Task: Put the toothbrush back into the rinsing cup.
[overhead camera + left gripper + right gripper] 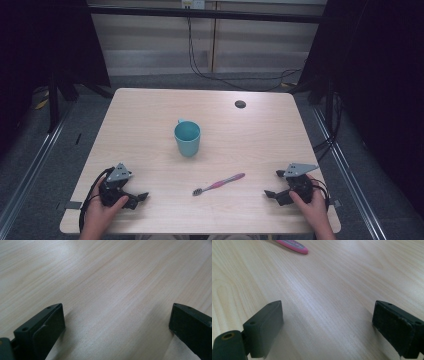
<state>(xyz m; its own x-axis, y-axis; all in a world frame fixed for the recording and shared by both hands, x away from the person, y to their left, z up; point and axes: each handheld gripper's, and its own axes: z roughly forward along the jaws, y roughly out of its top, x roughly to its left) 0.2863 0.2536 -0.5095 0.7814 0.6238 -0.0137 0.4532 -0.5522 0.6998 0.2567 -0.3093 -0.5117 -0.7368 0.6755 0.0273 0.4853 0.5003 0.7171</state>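
Note:
A teal mug stands upright near the middle of the wooden table. A pink toothbrush lies flat in front of it, bristles toward the left; its handle end also shows in the right gripper view. My left gripper rests at the near left corner, held by a hand, jaws wide apart over bare wood. My right gripper rests at the near right, also open, pointing left toward the toothbrush. Nothing sits between either pair of jaws.
A small dark round hole sits in the table's far right part. Beyond the table are grey floor, hanging cables and dark frame posts on both sides.

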